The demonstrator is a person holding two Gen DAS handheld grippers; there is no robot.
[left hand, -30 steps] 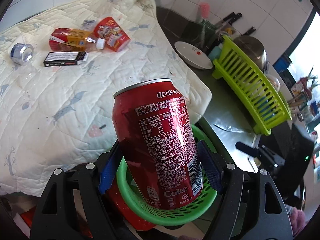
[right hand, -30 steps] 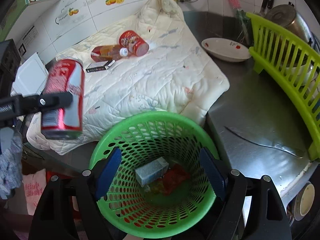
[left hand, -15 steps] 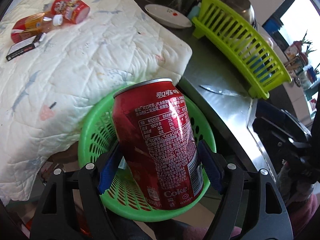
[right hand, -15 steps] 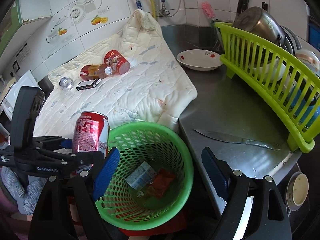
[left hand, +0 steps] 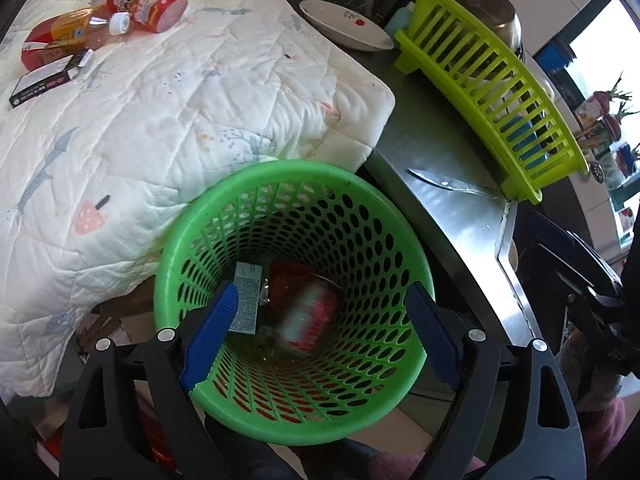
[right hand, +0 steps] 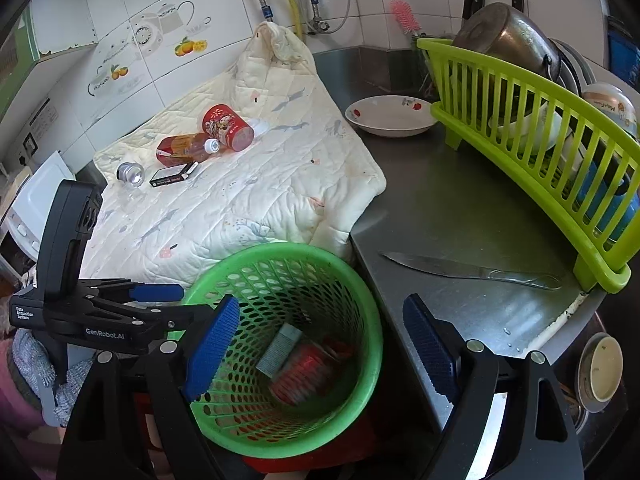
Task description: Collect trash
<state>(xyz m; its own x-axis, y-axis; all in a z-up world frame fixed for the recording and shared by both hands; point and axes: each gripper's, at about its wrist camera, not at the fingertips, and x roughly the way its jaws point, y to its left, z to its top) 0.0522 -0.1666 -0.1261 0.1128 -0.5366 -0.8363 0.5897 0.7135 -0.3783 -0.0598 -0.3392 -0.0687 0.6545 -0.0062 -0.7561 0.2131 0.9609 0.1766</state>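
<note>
Item: red aluminium drink can (left hand: 310, 312), blurred, lying in the green perforated plastic basket (left hand: 360, 200). We are holding left gripper (left hand: 320, 336) and right gripper (right hand: 320, 344) over it, jaws spread, empty. Remaining: orange plastic bottle (right hand: 182, 149) on the quilt (right hand: 260, 184), judged light, slippery; we are favouring its mid-body.

Bright daylight, fisheye-warped edges

Below the spread left gripper (left hand: 320, 332), the green basket (left hand: 200, 224) stands open-topped, with only a red can (left hand: 310, 316) and a small carton (left hand: 248, 300) at its bottom. Ahead, the quilt (left hand: 180, 92) is bare up to the far litter. Ahead-right, a knife (right hand: 468, 270) and a dish rack (right hand: 560, 152) crowd the counter.
</note>
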